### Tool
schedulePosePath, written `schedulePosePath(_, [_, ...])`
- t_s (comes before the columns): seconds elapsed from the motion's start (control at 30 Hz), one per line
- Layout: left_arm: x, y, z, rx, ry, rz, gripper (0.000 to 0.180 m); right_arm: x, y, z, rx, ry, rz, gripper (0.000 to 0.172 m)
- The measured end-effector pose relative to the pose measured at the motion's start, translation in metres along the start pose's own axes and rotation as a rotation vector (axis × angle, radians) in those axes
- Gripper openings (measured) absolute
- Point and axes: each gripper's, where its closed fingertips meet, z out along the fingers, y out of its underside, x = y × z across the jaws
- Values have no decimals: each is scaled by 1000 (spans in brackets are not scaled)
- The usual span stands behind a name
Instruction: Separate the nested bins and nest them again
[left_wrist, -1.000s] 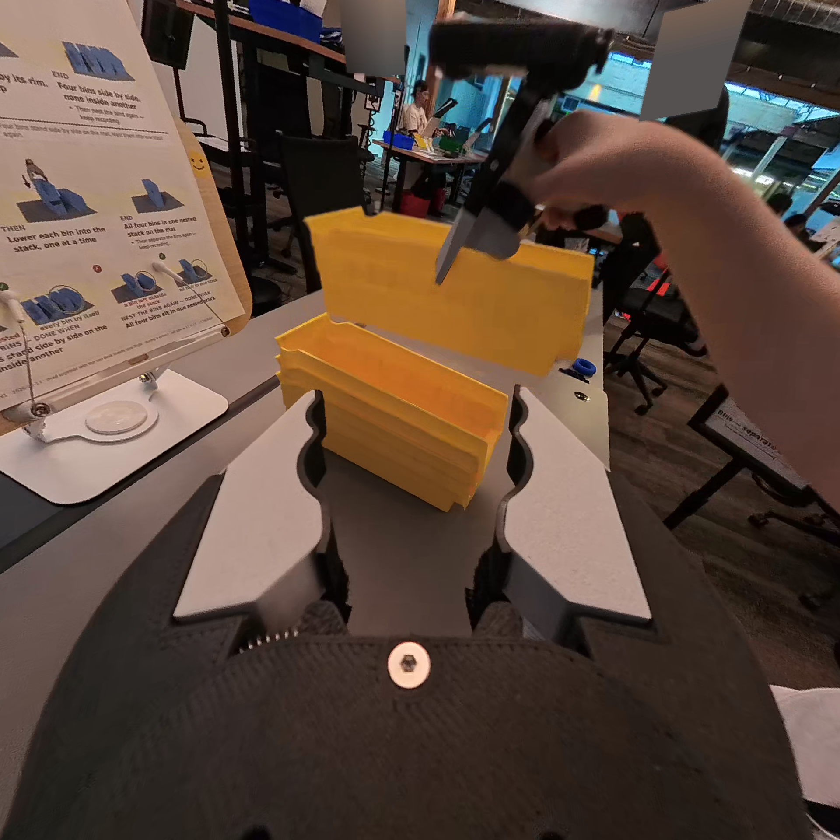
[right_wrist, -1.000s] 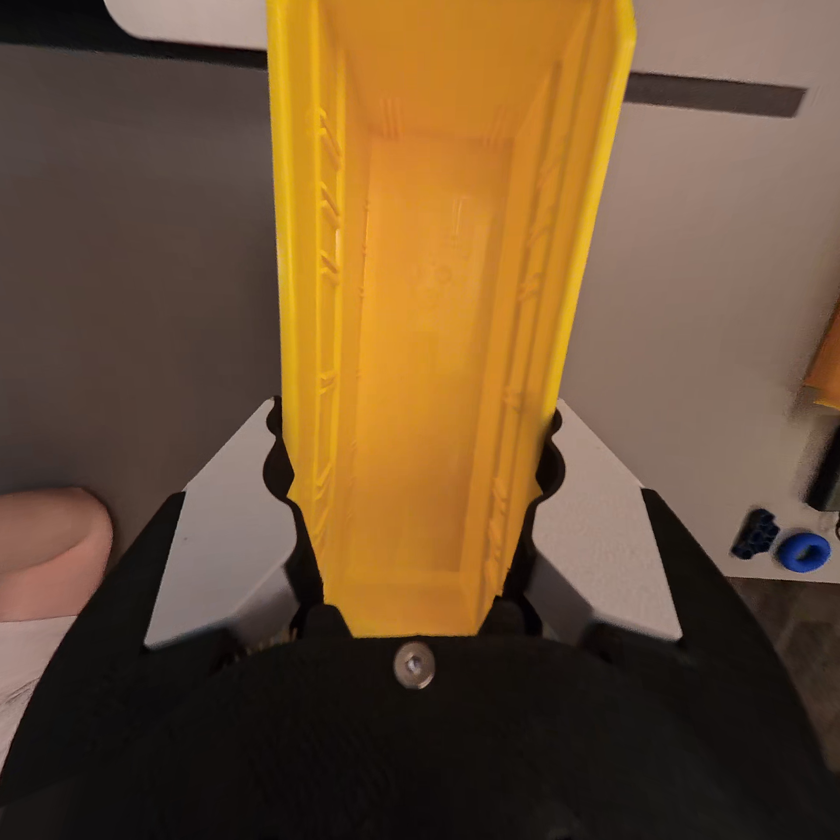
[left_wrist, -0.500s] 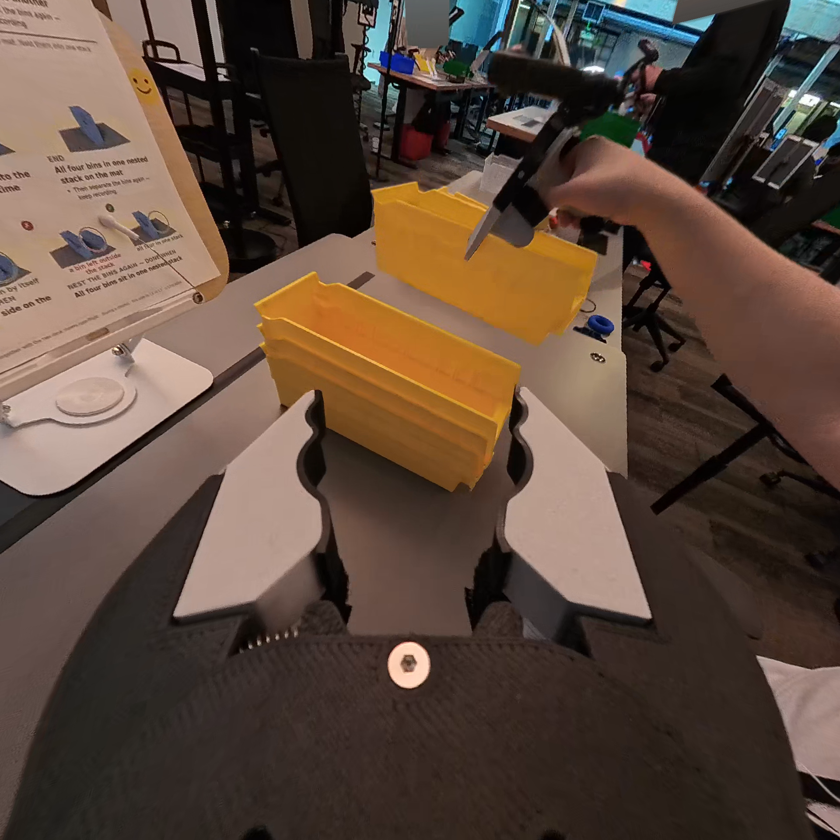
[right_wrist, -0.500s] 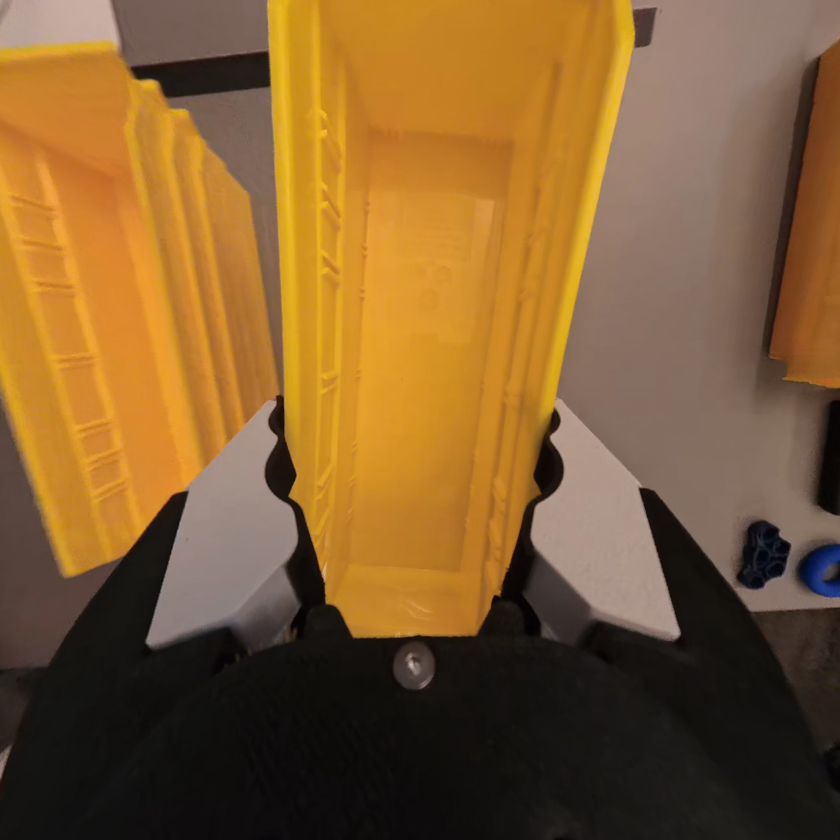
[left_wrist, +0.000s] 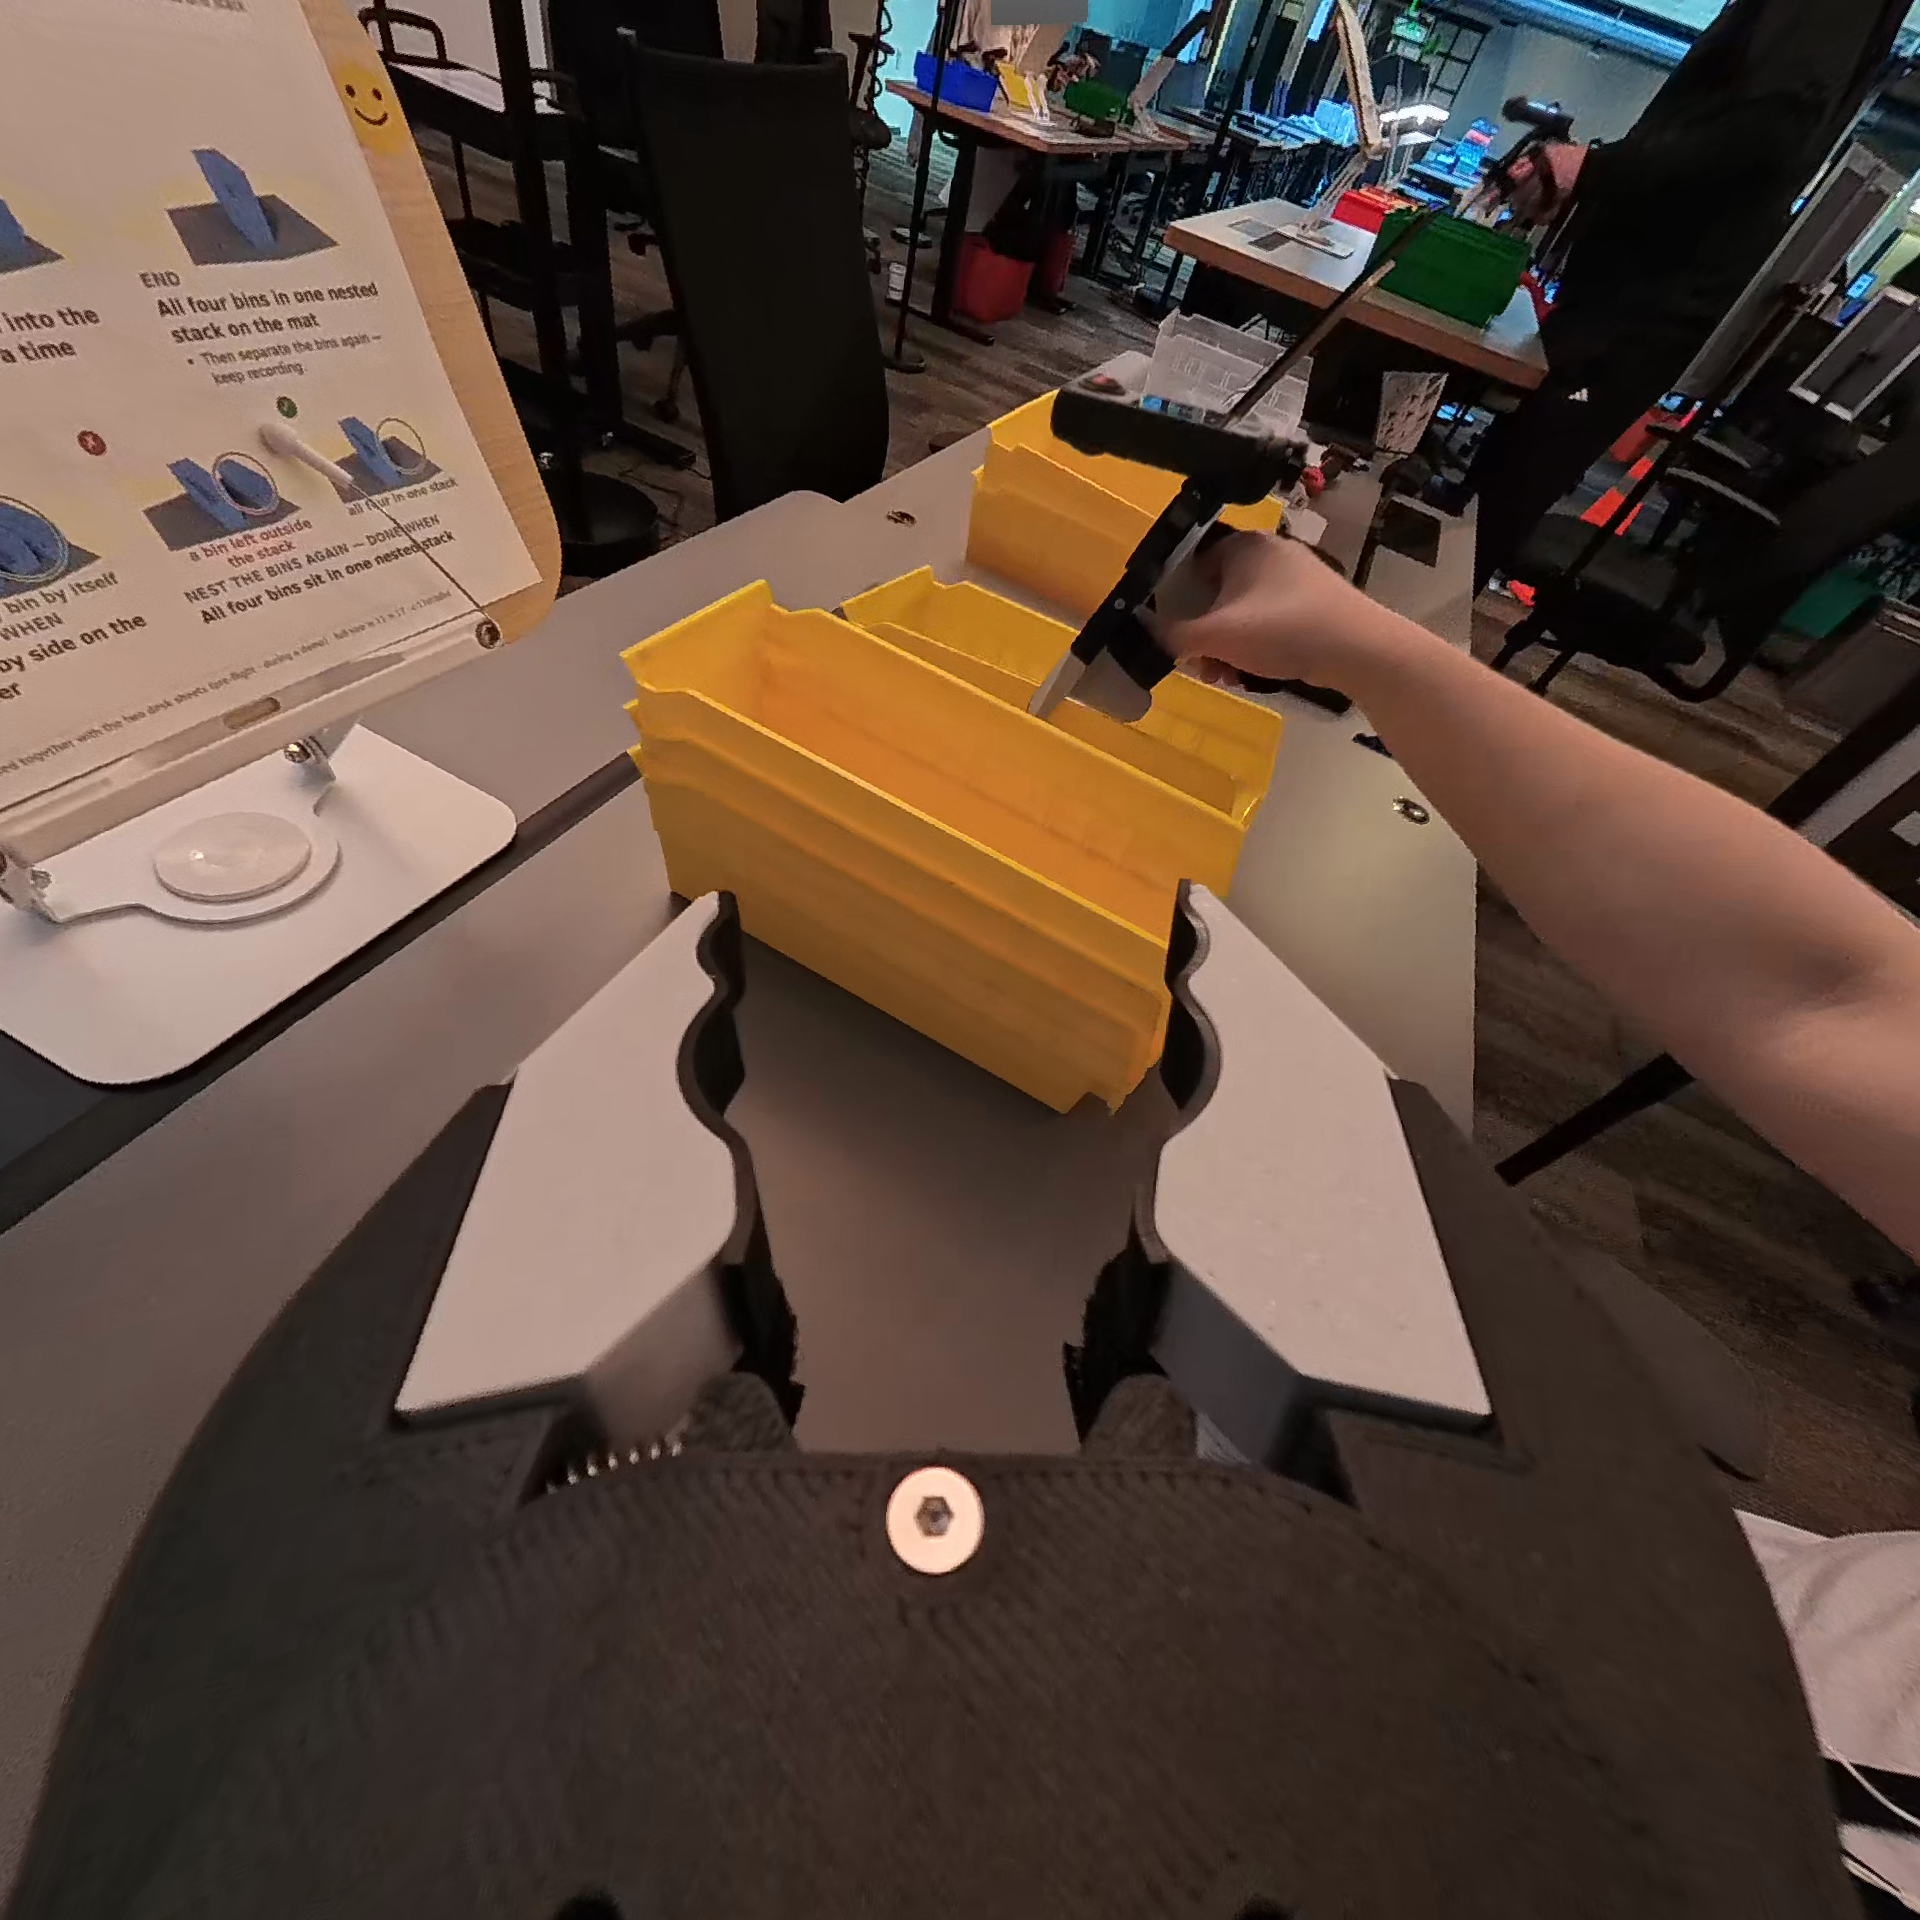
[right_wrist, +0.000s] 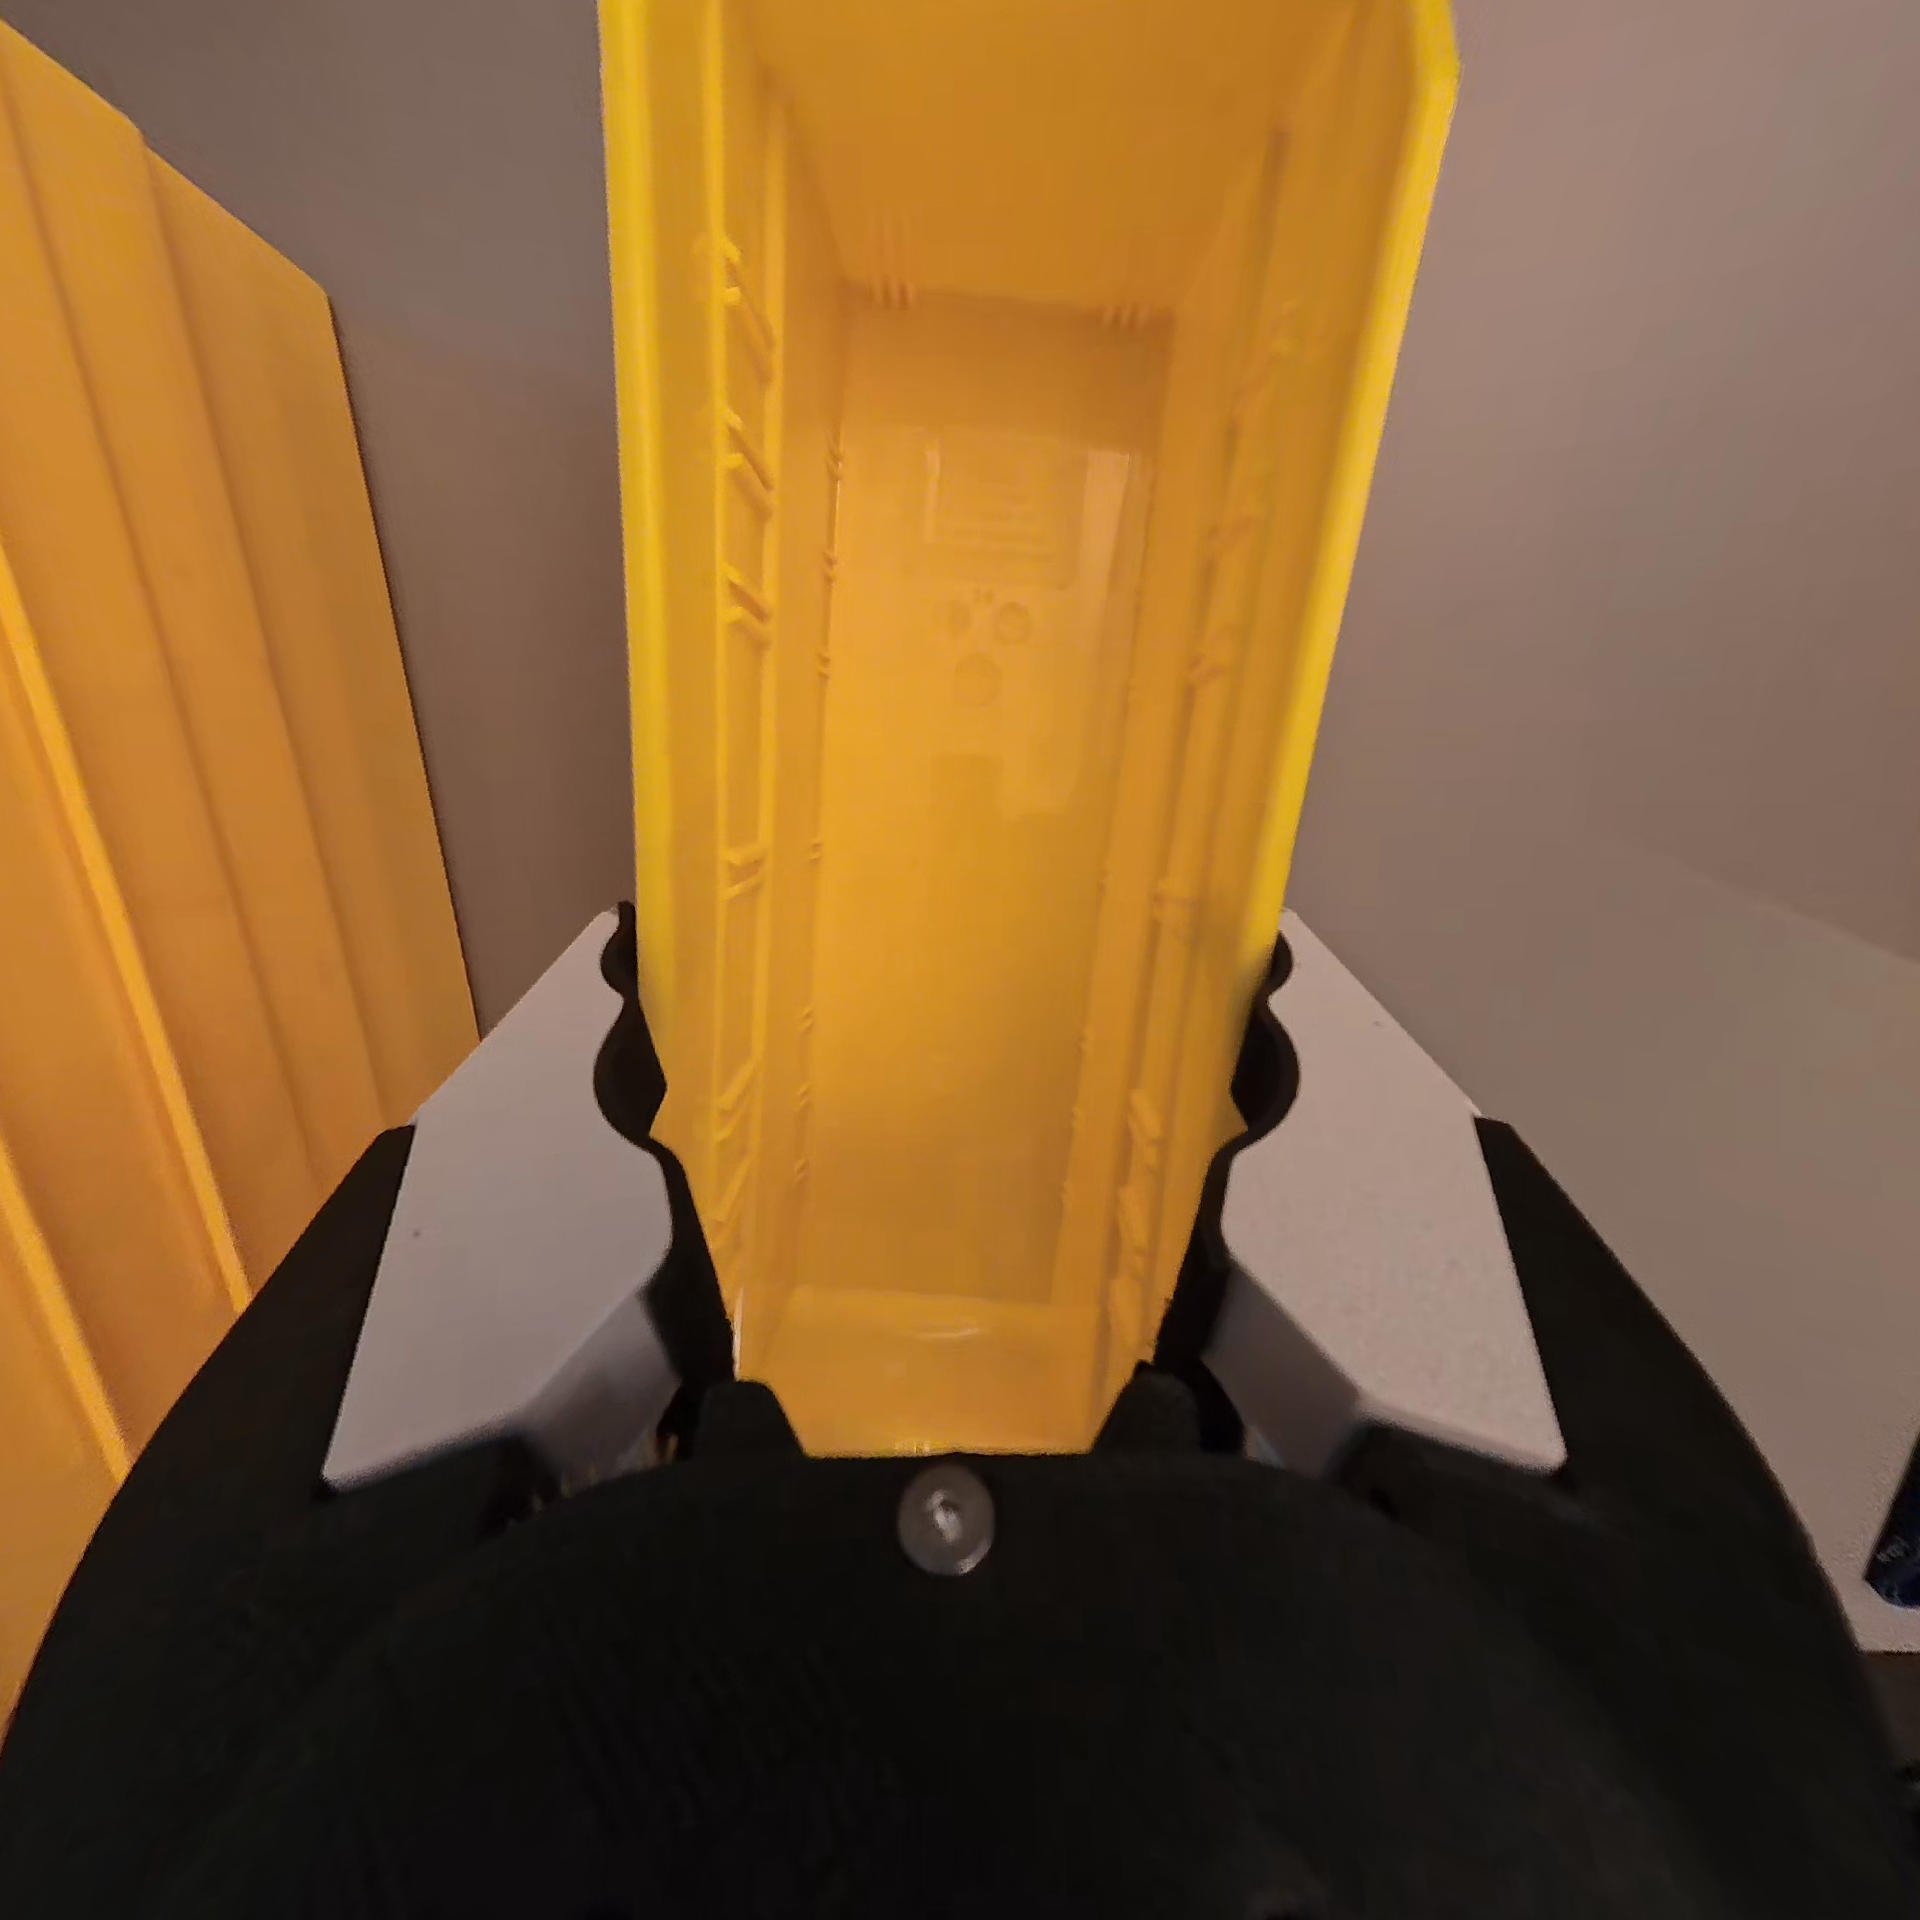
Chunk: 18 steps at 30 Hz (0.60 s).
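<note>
A stack of nested yellow bins (left_wrist: 914, 831) stands on the grey table (left_wrist: 935, 1195). My left gripper (left_wrist: 951, 914) is open and empty just in front of the stack's near side, not touching it. My right gripper (right_wrist: 951, 997) is shut on a single yellow bin (right_wrist: 997, 727), with its pads pressed on the two long walls. In the left wrist view the right gripper (left_wrist: 1091, 696) holds that bin (left_wrist: 966, 623) low, close behind the stack. The stack shows at the left of the right wrist view (right_wrist: 156, 727). Another yellow bin (left_wrist: 1039, 520) stands farther back.
An instruction sheet (left_wrist: 208, 416) on a white stand (left_wrist: 208, 935) is at the left. The table's edge (left_wrist: 1455, 987) runs close on the right, with floor beyond. A person's forearm (left_wrist: 1662, 914) reaches in from the right. Chairs, desks and a standing person (left_wrist: 1662, 260) are behind.
My right gripper has carried the single bin down from the air to close beside the stack, still gripping it. My left gripper has moved nearer the stack and stayed open.
</note>
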Motion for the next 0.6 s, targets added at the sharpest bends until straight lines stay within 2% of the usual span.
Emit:
schedulePosePath(0.2, [-3,3,3,-11,-11,-3,82,0,12,12,-46,19,-4,128])
schedulePosePath(0.3, [-8,4,7,-16,-29,-12,84,-4,5,4,8,20,-28,126])
schedulePosePath(0.47, [-15,2,13,9,-72,-18,84,-19,-13,-56,218,-73,-105,126])
schedulePosePath(0.6, [-17,3,28,70,-90,-51,93,-20,-20,-113,449,-180,-161,125])
